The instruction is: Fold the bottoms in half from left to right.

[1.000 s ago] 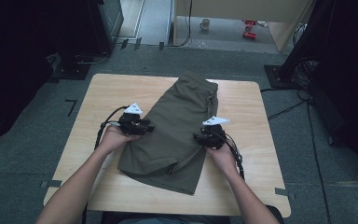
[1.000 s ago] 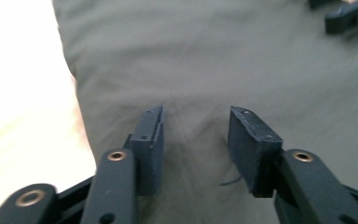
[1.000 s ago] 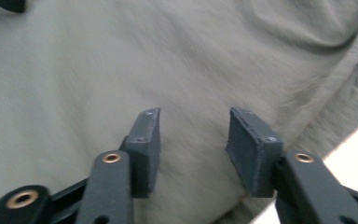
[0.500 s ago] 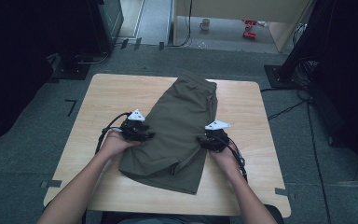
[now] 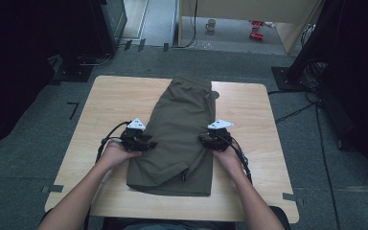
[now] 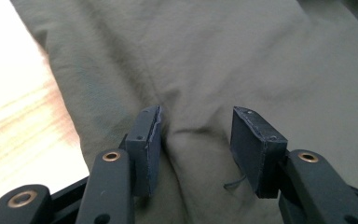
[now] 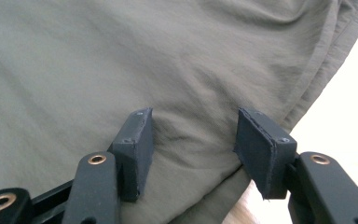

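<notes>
A: Biggest first?
B: Wooden table (image 5: 249, 103), rounded corners, grey floor around it. Olive-green shorts (image 5: 182, 124) lie flat down the middle, waistband at the far edge, leg hems toward the person.
A: Folded?
B: Looks folded lengthwise, one long narrow panel. A small slit shows at the near hem.
A: Grippers?
B: Left gripper (image 5: 143, 143) sits at the shorts' left edge, about midway down. Right gripper (image 5: 209, 140) is at the right edge, opposite it. Forearms come in from the bottom.
A: Jaw state, left?
B: Left gripper view: jaws roughly half open, a small raised ridge of fabric between the pads (image 6: 144, 140). Left pad touches the ridge, right pad stands clear. No pinch.
A: Right?
B: Right gripper view: also about half open and just been widening, cloth bulging between the pads (image 7: 135, 140), by the shorts' edge, neither pad pressing. Not holding.
</notes>
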The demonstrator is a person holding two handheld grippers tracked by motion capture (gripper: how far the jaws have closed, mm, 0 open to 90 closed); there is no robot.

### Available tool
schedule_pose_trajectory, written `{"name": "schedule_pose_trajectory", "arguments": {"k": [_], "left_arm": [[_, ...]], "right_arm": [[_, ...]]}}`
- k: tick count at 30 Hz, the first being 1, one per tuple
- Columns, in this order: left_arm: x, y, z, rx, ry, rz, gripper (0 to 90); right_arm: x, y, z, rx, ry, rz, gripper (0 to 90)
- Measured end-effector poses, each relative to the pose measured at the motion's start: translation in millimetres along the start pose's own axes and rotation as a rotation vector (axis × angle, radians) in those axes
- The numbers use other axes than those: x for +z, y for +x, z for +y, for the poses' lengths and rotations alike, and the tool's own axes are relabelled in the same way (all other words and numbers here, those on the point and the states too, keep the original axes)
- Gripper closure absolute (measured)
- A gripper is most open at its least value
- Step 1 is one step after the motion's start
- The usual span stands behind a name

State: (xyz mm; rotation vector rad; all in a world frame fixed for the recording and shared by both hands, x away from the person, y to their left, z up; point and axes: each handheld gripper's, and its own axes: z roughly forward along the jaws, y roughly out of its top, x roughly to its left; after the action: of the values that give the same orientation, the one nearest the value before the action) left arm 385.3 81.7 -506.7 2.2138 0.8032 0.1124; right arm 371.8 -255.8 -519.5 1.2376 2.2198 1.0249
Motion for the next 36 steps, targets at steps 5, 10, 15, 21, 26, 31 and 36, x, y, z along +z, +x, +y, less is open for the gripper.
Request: {"name": "schedule_pose_trajectory", "arguments": {"k": [5,10,15,21,26,31,36], "left_arm": [[-6.0,-5.5,-7.3,-0.004,0.001,-0.009,53.4],[-9.1,-13.1,-11.9,-0.015,0.002,-0.001,53.4],[-13.1,-20.6,-16.4,-0.025,0.012,-0.005,52.8],[-18.6,-28.9,-23.4,-0.019,0.017,-0.008,50.8],[-22.6,-33.4,-29.1,-0.02,0.013,-0.011,50.8],[-25.9,-36.8,-32.8,-0.025,0.018,-0.02,50.5],[-29.0,-42.1,-37.7,-0.027,0.014,-0.021,49.6]], "right_arm": [[4.9,2.1,1.4,-0.009,-0.021,0.01,45.1],[5.0,5.1,1.5,-0.008,-0.02,0.013,44.4],[2.1,9.1,0.2,-0.019,-0.009,0.023,42.8],[-4.0,15.4,-3.4,-0.04,0.005,0.035,42.1],[-7.1,20.2,-5.7,-0.042,0.009,0.044,40.2],[-11.8,25.1,-10.1,-0.055,0.012,0.053,39.5],[-16.5,29.3,-14.6,-0.058,0.009,0.059,39.2]]}}
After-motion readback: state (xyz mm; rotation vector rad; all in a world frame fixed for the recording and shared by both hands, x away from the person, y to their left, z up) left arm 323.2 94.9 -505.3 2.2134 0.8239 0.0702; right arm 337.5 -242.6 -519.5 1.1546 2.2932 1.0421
